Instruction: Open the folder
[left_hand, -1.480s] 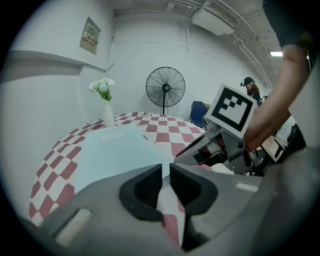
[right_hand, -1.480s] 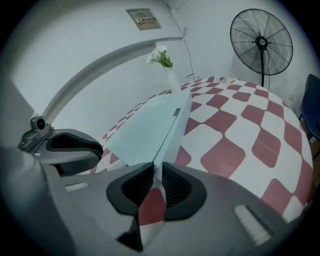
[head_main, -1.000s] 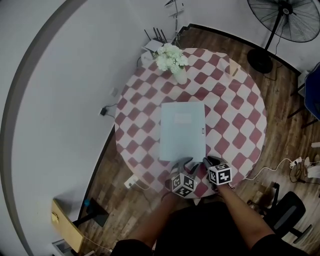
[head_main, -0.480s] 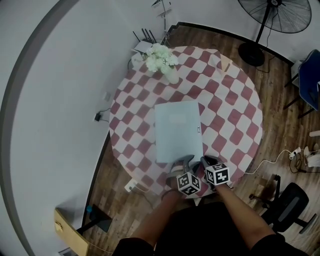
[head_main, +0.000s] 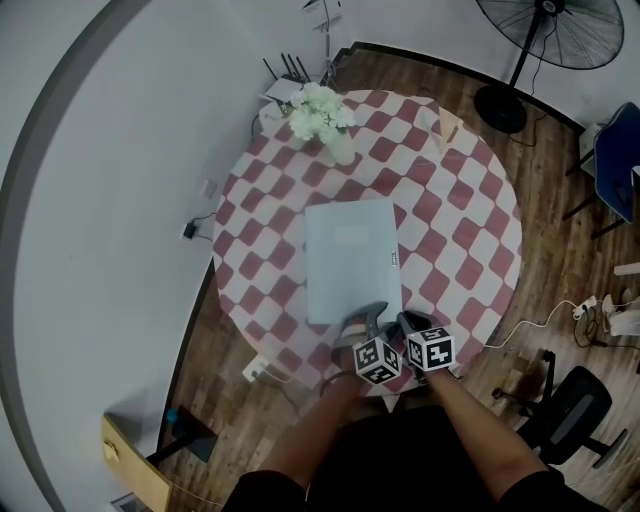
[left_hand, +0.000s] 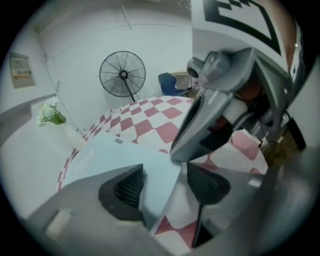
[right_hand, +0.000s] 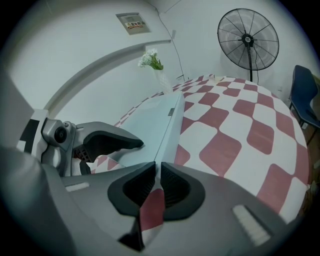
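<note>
A pale blue folder (head_main: 352, 258) lies closed and flat on the round red-and-white checked table (head_main: 470, 230). Both grippers are at its near edge. My left gripper (head_main: 365, 320) is open; its jaws have just been opening. In the left gripper view the folder's (left_hand: 120, 157) near corner lies between the pads (left_hand: 129, 187) of the left gripper (left_hand: 167, 187), and neither pad presses on it. My right gripper (head_main: 408, 322) sits right beside it at the folder's near right corner. In the right gripper view the right gripper (right_hand: 157, 185) has its jaws shut, just short of the folder's (right_hand: 150, 125) edge.
A vase of white flowers (head_main: 325, 120) stands at the table's far side, a small tan object (head_main: 450, 125) at the far right. A standing fan (head_main: 545, 40), a blue chair (head_main: 615, 150), an office chair (head_main: 575, 415) and a cardboard box (head_main: 135, 460) surround the table.
My left gripper has rolled and shifted a little towards the right gripper at the folder's near edge. The right gripper has kept still. The folder stays flat and closed.
</note>
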